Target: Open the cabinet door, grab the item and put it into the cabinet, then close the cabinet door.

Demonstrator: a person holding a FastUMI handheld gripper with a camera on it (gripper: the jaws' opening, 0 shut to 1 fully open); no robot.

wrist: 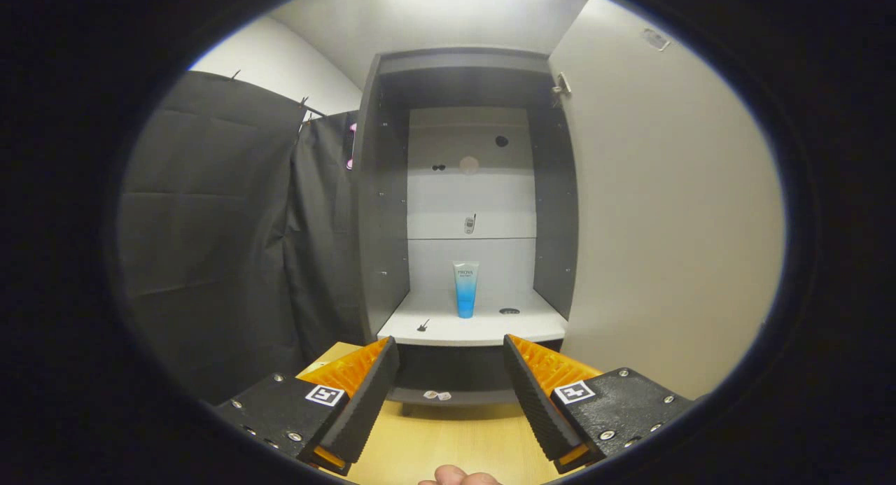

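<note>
One tube (465,289) is seen upright on the shelf (483,327) at frame centre, the door (665,212) swung open at right. The gripper (451,362) is held open and empty, so closing the door is judged next, calling for a push on its edge.

Blue tube (465,289) upright on shelf inside open-doored cabinet (381,212)

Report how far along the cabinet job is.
Done: the cabinet door stands open, and the blue tube is upright on the cabinet shelf. In hand: nothing; the hand-held gripper is open and empty, short of the shelf. Left: closing the door.
</note>
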